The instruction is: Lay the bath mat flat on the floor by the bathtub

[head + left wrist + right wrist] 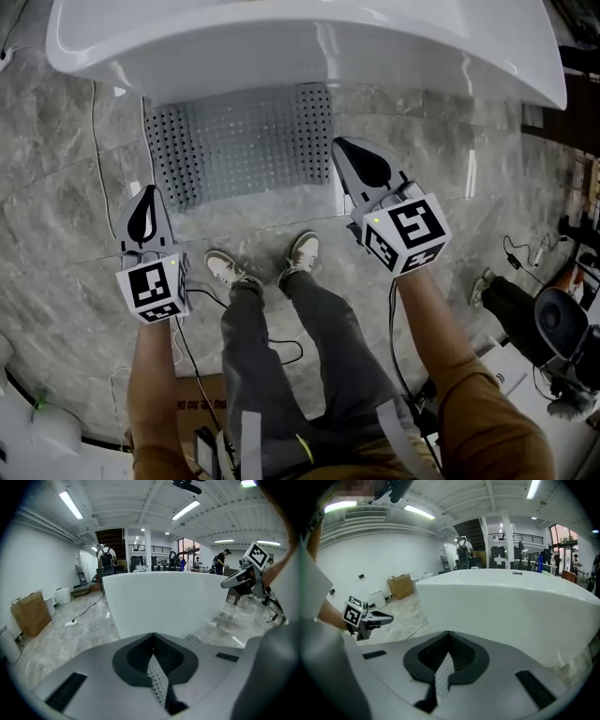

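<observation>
The bath mat [244, 141] is a translucent grey sheet dotted with holes, stretched out between my two grippers just in front of the white bathtub [309, 47]. My left gripper [147, 192] is shut on its near left corner. My right gripper [339, 150] is shut on its right edge and held a little higher. In the left gripper view a strip of perforated mat [157, 677] sits pinched in the left gripper [153, 637], facing the bathtub [164, 602]. The right gripper [448, 634] pinches the mat [443, 674] in the same way.
Grey marble floor [56, 216] surrounds the tub. My shoes [225, 267] stand just behind the mat. A thin cable [98, 159] runs along the floor at left. A cardboard box [30, 612] and a power strip [71, 624] lie far left. Dark equipment [553, 323] sits at right.
</observation>
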